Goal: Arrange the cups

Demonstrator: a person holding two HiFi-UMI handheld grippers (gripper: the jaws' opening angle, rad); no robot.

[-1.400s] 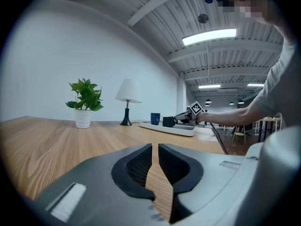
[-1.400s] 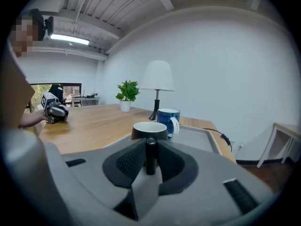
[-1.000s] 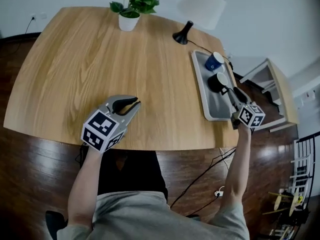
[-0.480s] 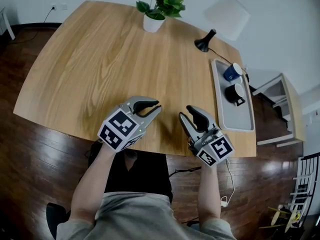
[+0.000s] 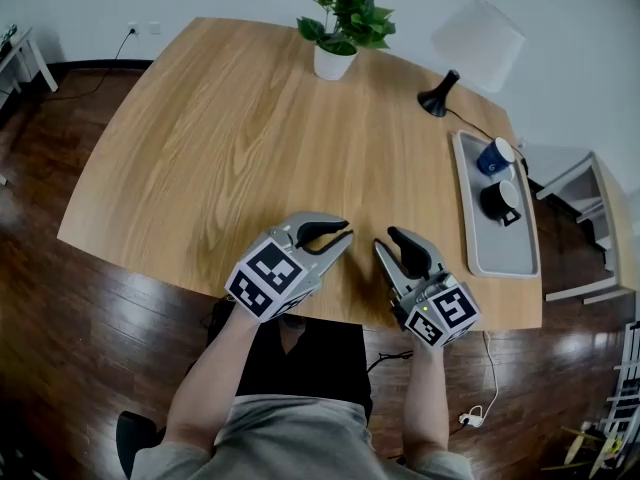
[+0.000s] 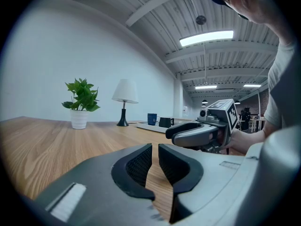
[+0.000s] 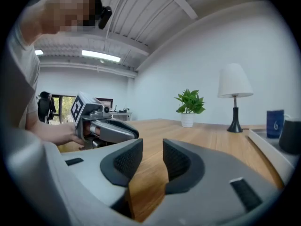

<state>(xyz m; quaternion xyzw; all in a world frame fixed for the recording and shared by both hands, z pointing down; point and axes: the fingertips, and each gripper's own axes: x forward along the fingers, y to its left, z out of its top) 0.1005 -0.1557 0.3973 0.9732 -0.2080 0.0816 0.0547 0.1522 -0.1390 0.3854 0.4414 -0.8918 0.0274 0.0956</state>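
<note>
A blue cup and a black cup stand at the far end of the grey tray by the table's right edge; the right gripper view shows the blue cup and the black cup at far right. Both grippers hover side by side over the table's front edge, far from the tray. My left gripper has a narrow gap between its jaws and holds nothing. My right gripper stands a little wider; its jaws have just been closing, with nothing between them.
A potted plant stands at the table's far edge and a black lamp with a white shade at the back right. A pale side table stands right of the tray. Dark wood floor surrounds the table.
My right gripper has swung from the black cup in the tray leftwards to the front edge beside the left gripper, narrowing its jaws. Both cups stayed in the tray. The left gripper kept still.
</note>
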